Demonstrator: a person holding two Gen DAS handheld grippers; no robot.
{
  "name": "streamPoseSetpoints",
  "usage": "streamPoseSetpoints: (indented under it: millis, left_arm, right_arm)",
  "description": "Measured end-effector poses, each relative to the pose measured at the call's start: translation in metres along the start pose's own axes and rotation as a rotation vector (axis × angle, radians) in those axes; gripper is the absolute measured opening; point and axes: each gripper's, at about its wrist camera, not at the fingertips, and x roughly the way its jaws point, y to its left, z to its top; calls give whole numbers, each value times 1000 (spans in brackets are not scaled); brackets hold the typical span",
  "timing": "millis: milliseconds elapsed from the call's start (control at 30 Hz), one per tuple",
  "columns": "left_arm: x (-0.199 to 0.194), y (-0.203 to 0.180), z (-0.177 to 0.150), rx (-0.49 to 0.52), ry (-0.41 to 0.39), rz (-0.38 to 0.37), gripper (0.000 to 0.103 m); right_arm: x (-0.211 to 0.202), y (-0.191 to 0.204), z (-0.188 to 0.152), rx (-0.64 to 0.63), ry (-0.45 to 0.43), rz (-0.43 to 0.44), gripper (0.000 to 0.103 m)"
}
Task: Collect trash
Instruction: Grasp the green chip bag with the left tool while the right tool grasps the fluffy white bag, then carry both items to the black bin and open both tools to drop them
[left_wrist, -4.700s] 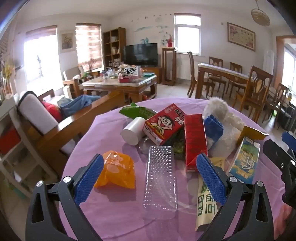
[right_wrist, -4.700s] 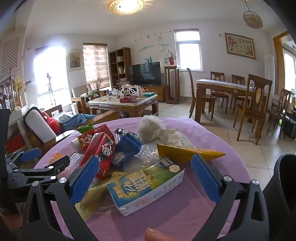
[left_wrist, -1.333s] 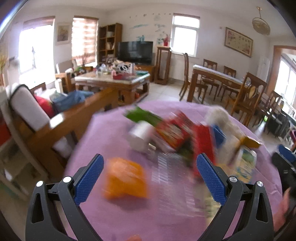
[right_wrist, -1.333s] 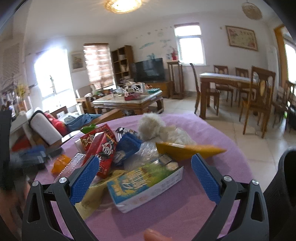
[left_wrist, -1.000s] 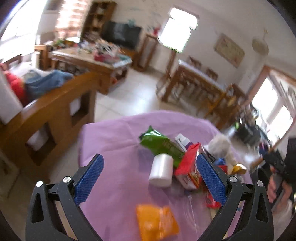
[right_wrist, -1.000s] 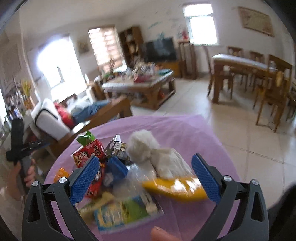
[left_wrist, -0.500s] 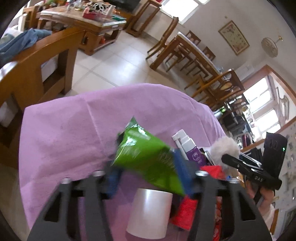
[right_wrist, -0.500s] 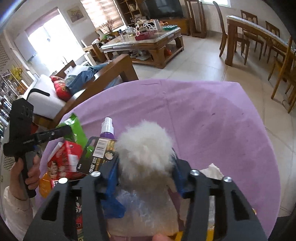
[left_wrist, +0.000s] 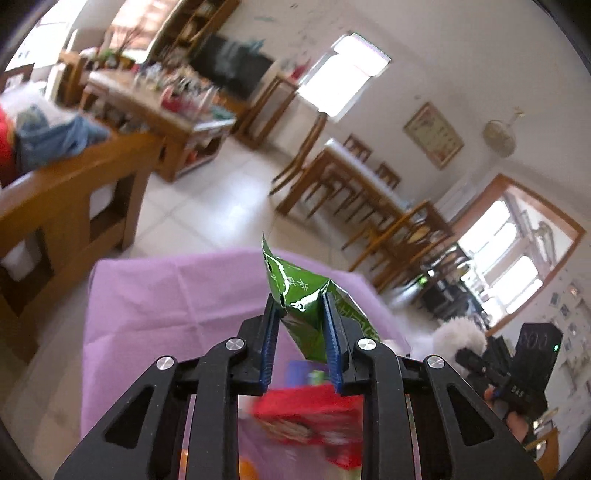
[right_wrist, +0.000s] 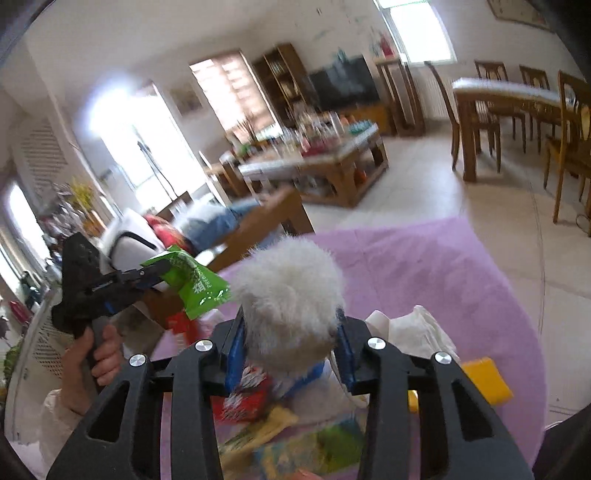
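Both claws had closed and lifted since before, the left claw (left_wrist: 301, 332) pinching a green snack wrapper (left_wrist: 306, 299) and the right claw (right_wrist: 290, 350) a white fluffy ball (right_wrist: 290, 295), so each needed firm pressure while carried off the purple tabletop (left_wrist: 155, 295).

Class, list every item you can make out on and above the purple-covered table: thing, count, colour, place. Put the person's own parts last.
Crinkled green foil snack bag: one, green, lifted above table in left tool.
Fluffy white pompom: one, white, clamped in right tool.
Red printed carton: one, red, on table, blurred.
Crumpled white tissue: one, white, on table right of pompom.
Yellow packet: one, yellow, table's right edge.
Purple tablecloth: one, purple, covering table.
Left tool: black, blue pads, shut on bag.
Right tool: same, shut on pompom.
Left hand: gripping left tool's handle.
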Motion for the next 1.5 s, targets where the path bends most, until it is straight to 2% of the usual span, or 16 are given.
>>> streamPoseSetpoints:
  millis: [167,267,367,533,667,833,967,1200,1233,1300,1367,1400,1433,1500]
  left_arm:
    - [-22,-67,-28,58,12,-94,23]
    - [-7,-117,-56,100,78,-169,23]
    - [27,-174,-95,152,177,-252,23]
    - [104,-244,-165,208,343,-354,23]
    - [170,-306,-229,251,471,-416,23]
    - [227,-362,-288,336,537,-425,23]
    - [263,-403,-327,451,555,-375,23]
    - [297,-437,-357,609,579,-297,25]
    - [297,-437,-358,622,579,-287,26]
    - [299,-437,-360,655,583,-256,31]
    - [298,-436,-358,685,567,-239,64]
    - [288,-436,-356,691,549,-234,77]
    - [276,-434,-356,699,524,-229,80]
    - [263,-432,-348,712,491,-232,81]
  right_arm:
    - [-72,-18,-19,30,-70,11,40]
    - [-117,-42,-38,68,-113,-38,40]
    - [-162,-75,-60,129,-157,-112,40]
    - [-229,-132,-102,233,-209,-303,40]
    - [-253,-177,-135,332,-219,-458,41]
    - [-273,-221,-174,450,-216,-539,41]
    - [-277,-237,-198,495,-200,-564,41]
    - [-282,-246,-218,523,-190,-580,43]
    - [-286,-248,-220,523,-188,-578,46]
    - [-286,-247,-222,510,-189,-586,53]
    - [-288,-250,-219,501,-203,-587,70]
    - [-288,-249,-218,497,-211,-582,73]
    - [-289,-247,-219,493,-218,-579,79]
    - [-289,-247,-217,487,-227,-580,82]
